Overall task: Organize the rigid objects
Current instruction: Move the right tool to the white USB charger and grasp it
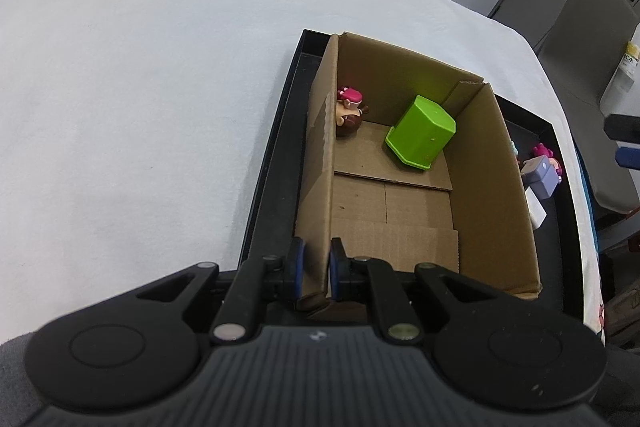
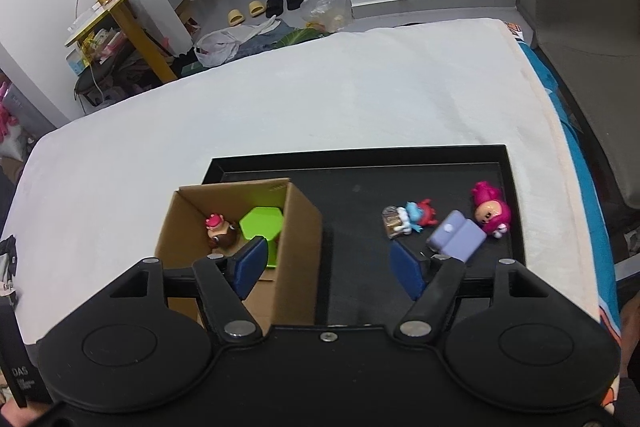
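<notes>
A cardboard box (image 1: 488,187) (image 2: 298,235) stands in the left part of a black tray (image 2: 360,187) (image 1: 276,163). Inside it lie a green hexagonal cup (image 1: 421,131) (image 2: 262,223) on its side and a small brown figure with a pink hat (image 1: 349,111) (image 2: 220,231). My left gripper (image 1: 318,269) is shut on the box's left wall. My right gripper (image 2: 330,269) hangs open and empty above the tray, over the box's right wall. On the tray's right part lie a lilac block (image 2: 456,237) (image 1: 542,177), a pink figure (image 2: 490,211), a blue and red figure (image 2: 420,213) and a small clear item (image 2: 394,223).
The tray rests on a white cloth-covered table (image 1: 140,107) (image 2: 320,99). A grey chair (image 2: 580,7) stands at the table's right side. Beyond the far edge are slippers (image 2: 264,9), bags and a yellow-legged shelf (image 2: 120,11) on the floor.
</notes>
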Action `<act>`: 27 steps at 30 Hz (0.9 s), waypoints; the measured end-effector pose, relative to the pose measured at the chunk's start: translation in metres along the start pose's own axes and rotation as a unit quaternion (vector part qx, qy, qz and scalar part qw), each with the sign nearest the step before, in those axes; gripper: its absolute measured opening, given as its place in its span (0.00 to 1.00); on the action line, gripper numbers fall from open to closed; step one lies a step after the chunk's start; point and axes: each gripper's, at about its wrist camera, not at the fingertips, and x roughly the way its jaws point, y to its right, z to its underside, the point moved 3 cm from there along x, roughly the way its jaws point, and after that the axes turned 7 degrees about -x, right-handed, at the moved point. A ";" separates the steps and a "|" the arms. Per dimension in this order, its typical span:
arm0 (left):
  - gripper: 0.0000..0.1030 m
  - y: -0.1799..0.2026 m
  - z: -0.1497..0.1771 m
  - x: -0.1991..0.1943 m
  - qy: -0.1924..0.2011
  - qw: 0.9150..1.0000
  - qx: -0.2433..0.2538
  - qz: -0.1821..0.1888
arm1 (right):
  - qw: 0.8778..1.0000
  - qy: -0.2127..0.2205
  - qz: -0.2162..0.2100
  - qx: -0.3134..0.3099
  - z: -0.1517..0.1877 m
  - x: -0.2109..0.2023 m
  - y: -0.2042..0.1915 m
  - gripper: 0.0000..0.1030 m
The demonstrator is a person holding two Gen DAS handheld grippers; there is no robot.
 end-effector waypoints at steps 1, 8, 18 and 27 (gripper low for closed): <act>0.11 0.001 0.000 0.000 0.000 1.000 0.003 -0.002 | 1.000 -0.001 0.000 0.001 0.001 -0.001 0.003 0.69; 0.10 0.005 0.001 0.001 0.001 1.000 0.006 -0.011 | 1.000 -0.013 0.006 0.013 0.008 0.004 0.030 0.70; 0.10 0.008 -0.001 0.003 0.000 1.000 0.013 -0.028 | 0.999 -0.033 0.004 0.007 0.029 0.033 0.059 0.70; 0.09 0.010 -0.002 0.006 0.000 0.999 0.014 -0.039 | 0.998 -0.066 -0.006 -0.022 0.035 0.063 0.066 0.70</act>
